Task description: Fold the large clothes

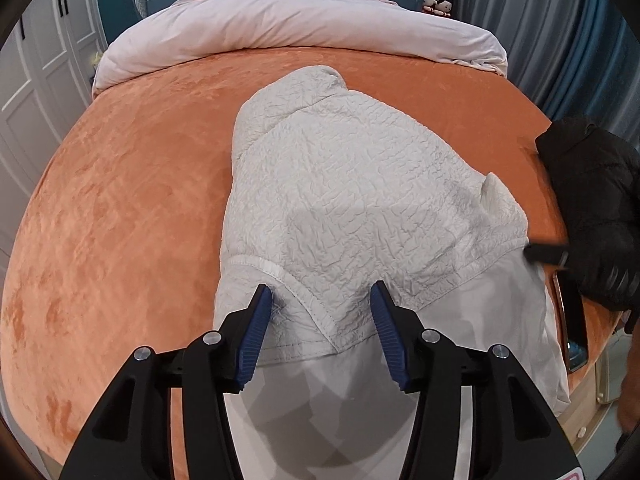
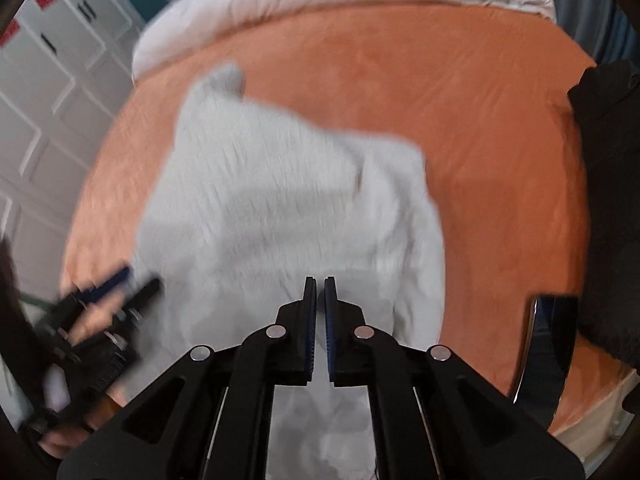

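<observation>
A white crinkled jacket (image 1: 352, 184) lies on the orange bed (image 1: 132, 200), its lower part turned up so the smooth lining (image 1: 480, 312) shows near me. My left gripper (image 1: 320, 308) is open, its blue pads on either side of a folded hem corner (image 1: 332, 332). In the right wrist view, which is blurred, the jacket (image 2: 280, 200) fills the middle. My right gripper (image 2: 319, 292) is shut above the jacket's near edge with nothing visibly between the pads. The left gripper (image 2: 120, 284) shows at the left edge there. The right gripper's tip shows in the left wrist view (image 1: 544, 252).
A rolled white duvet (image 1: 300, 28) lies across the far end of the bed. A black padded garment (image 1: 592, 200) sits on the right side. A dark phone-like slab (image 1: 572, 320) lies at the right bed edge. White wardrobe doors (image 1: 36, 80) stand left.
</observation>
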A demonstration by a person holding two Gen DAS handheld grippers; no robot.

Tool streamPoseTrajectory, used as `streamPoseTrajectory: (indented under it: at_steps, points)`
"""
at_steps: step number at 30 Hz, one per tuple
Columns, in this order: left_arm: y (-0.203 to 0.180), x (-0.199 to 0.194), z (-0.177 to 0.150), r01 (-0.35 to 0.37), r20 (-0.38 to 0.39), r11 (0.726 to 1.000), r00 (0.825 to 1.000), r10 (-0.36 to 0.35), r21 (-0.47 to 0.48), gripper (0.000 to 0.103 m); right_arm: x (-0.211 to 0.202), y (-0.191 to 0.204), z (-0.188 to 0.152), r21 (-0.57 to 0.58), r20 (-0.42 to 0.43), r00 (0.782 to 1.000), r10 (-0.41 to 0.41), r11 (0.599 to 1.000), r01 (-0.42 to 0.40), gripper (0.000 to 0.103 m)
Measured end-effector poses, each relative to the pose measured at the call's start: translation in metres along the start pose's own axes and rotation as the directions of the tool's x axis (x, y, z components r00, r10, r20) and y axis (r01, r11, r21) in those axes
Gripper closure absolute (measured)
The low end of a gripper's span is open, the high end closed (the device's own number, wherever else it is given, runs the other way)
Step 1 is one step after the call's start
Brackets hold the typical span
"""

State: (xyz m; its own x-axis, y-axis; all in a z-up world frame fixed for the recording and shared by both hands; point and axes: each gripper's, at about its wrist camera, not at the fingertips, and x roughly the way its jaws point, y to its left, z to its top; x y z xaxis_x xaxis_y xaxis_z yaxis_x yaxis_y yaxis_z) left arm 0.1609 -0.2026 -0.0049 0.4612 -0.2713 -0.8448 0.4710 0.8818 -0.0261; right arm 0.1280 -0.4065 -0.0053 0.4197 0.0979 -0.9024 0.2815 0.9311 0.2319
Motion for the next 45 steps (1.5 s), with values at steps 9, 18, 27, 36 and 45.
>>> streamPoseTrajectory:
  at_steps: [9,18,27,36,45]
  points:
    - [0.043,-0.024,0.002,0.196,0.024,0.969,0.981,-0.194,-0.148,0.031,-0.009,-0.021,-0.029,0.088,0.112,0.993,0.029,0.995,-0.039,0.068]
    - [0.094,0.012,-0.016,0.283,-0.057,0.909,0.948,-0.315,-0.305,0.021,0.027,-0.080,-0.066,0.275,0.042,0.989,0.141,0.950,-0.147,0.025]
    - [0.097,0.051,-0.024,0.411,-0.009,0.815,0.891,-0.454,-0.409,0.005,0.075,-0.092,-0.082,0.401,0.087,0.913,0.398,0.825,-0.398,0.012]
    - [0.066,0.028,-0.012,0.354,0.018,0.881,0.930,-0.368,-0.313,0.026,0.080,-0.077,-0.078,0.354,0.150,0.886,0.439,0.813,-0.463,0.064]
    - [0.042,-0.061,-0.020,0.334,0.058,0.936,0.942,-0.330,-0.111,0.043,0.010,-0.046,-0.121,0.275,0.207,0.895,0.396,0.854,-0.441,0.082]
